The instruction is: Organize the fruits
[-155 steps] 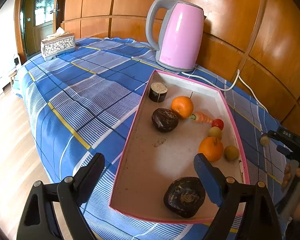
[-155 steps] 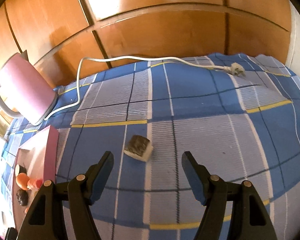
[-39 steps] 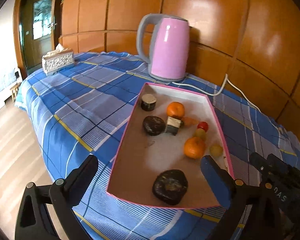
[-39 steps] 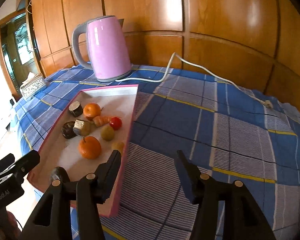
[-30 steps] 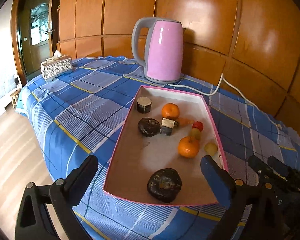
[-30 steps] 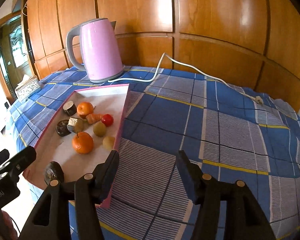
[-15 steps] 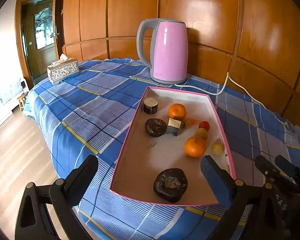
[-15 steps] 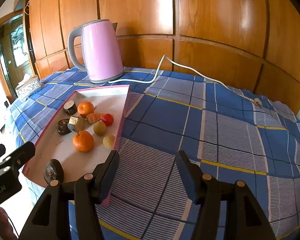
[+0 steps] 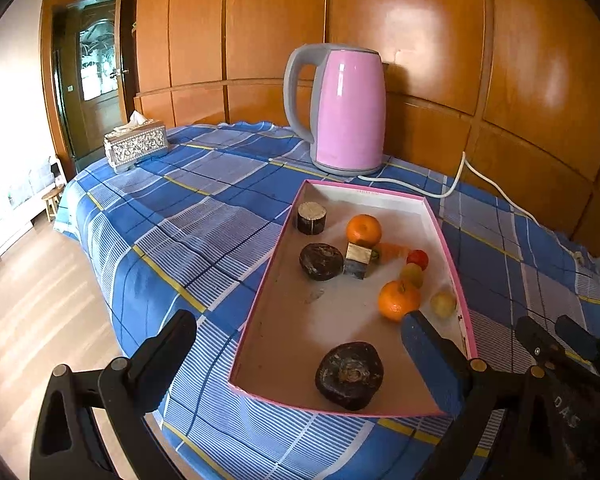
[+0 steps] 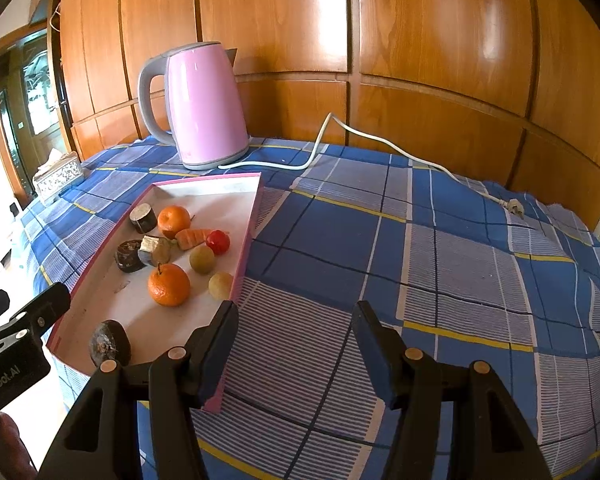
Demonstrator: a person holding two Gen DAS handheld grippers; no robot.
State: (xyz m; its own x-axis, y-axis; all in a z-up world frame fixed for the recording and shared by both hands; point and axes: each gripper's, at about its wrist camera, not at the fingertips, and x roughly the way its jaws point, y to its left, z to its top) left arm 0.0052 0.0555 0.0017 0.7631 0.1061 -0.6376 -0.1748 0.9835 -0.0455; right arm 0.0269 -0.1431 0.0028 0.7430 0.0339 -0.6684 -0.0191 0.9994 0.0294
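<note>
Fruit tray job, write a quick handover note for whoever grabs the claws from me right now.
Left claw: open, empty, hovering at the near end of the pink tray.
Right claw: open, empty, over the blue checked cloth beside the tray's right edge.
In the tray: two oranges, a red fruit, two small greenish-yellow fruits, a carrot-like piece, a cube and three dark pieces.
Done: no fruit shows loose on the cloth in either view.
Left: nothing obvious; perhaps tidy the pieces, which lie unsorted in the tray.
</note>
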